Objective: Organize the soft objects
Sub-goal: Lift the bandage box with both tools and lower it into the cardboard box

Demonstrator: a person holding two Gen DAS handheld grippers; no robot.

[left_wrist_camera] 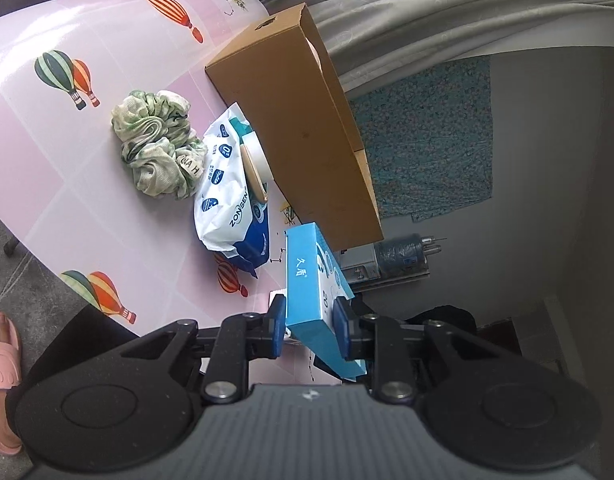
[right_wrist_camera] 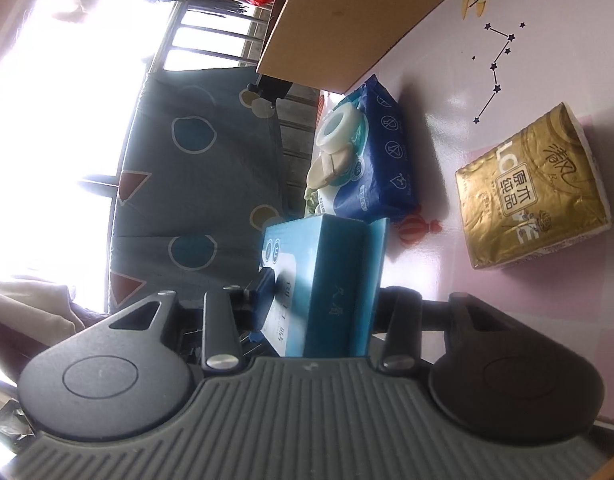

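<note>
The left gripper (left_wrist_camera: 310,328) and right gripper (right_wrist_camera: 323,308) are both clamping the blue box (left_wrist_camera: 319,284) over the pink table's (left_wrist_camera: 67,152) edge, just beside the brown carton (left_wrist_camera: 291,136). The wipes pack (left_wrist_camera: 227,204) is showing "ZONSEN" and the scrunchie's (left_wrist_camera: 159,144) tag "WAH". Only the right wrist view is showing the gold tissue pack (right_wrist_camera: 533,188).

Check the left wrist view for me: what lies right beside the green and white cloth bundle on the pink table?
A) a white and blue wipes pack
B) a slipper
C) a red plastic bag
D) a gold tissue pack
A: the white and blue wipes pack lies right against the cloth bundle, between it and the brown cardboard box.
</note>
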